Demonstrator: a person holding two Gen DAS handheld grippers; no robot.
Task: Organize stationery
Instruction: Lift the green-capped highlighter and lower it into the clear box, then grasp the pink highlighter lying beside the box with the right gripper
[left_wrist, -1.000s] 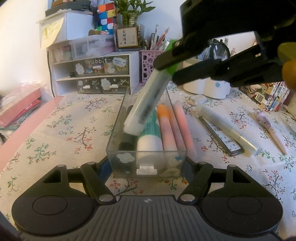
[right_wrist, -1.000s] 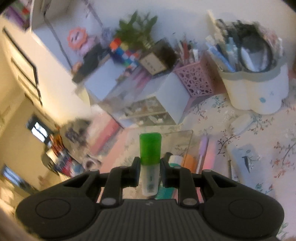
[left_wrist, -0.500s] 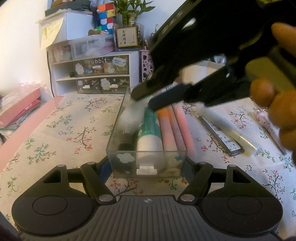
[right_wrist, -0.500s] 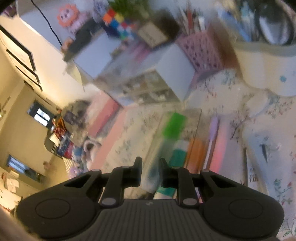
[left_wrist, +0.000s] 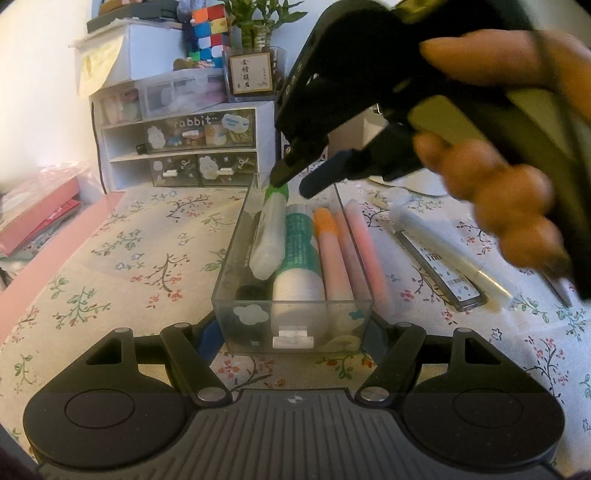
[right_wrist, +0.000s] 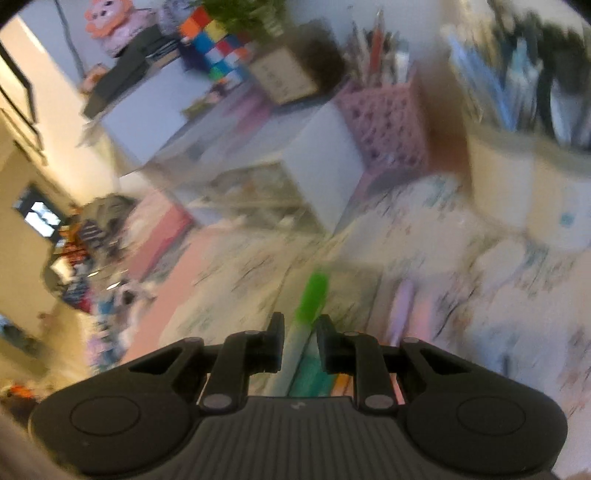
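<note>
A clear plastic box (left_wrist: 295, 317) sits on the floral tablecloth, clamped between the fingers of my left gripper (left_wrist: 293, 339). Inside lie a teal-and-white glue stick (left_wrist: 299, 266), an orange marker (left_wrist: 328, 251), a pink marker (left_wrist: 360, 251) and a green-capped white marker (left_wrist: 269, 236) that leans on the others. My right gripper (left_wrist: 295, 177) hovers over the box's far end, jaws apart, just above the green cap. In the blurred right wrist view the green-capped marker (right_wrist: 314, 295) lies loose between the parted fingers of my right gripper (right_wrist: 300, 332).
A clear pen (left_wrist: 450, 251) and a dark lead case (left_wrist: 439, 273) lie right of the box. A white drawer unit (left_wrist: 184, 147) stands at the back, with a pink pen basket (right_wrist: 384, 122) and a white pen holder (right_wrist: 524, 184) beside it. Pink books (left_wrist: 37, 210) lie far left.
My right gripper lowered the green-capped marker into the box and opened, leaving it resting on the other items. The left gripper and box have not moved.
</note>
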